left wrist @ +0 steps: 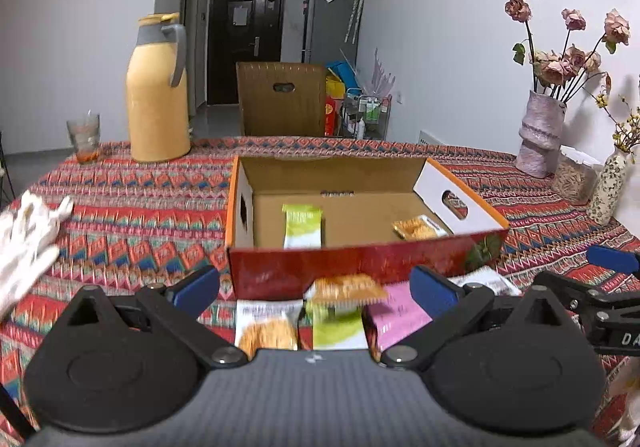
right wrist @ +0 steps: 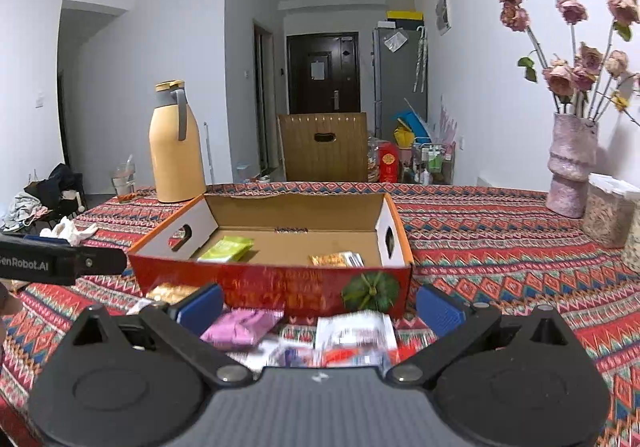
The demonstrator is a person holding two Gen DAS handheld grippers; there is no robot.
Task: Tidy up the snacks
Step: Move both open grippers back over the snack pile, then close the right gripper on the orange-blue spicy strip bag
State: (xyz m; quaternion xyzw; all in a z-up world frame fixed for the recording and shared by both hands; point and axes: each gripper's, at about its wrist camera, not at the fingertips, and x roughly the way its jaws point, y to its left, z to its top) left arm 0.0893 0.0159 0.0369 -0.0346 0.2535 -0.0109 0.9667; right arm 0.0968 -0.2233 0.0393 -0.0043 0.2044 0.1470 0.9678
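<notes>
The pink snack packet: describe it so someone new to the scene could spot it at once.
Find the open red cardboard box on the patterned tablecloth. Loose packets lie along its near wall. The pink snack packet sits left of the white-and-red packet; it is the only solid pink one.

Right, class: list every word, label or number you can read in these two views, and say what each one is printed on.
"enRobot.AI": on the left hand-held gripper, first letters cut off by the frame edge.
"DA": on the right hand-held gripper, cut off.
Red box front print: too blurred to read.
Snack packets: print too blurred.
Notice on the dark door: too small.
</notes>
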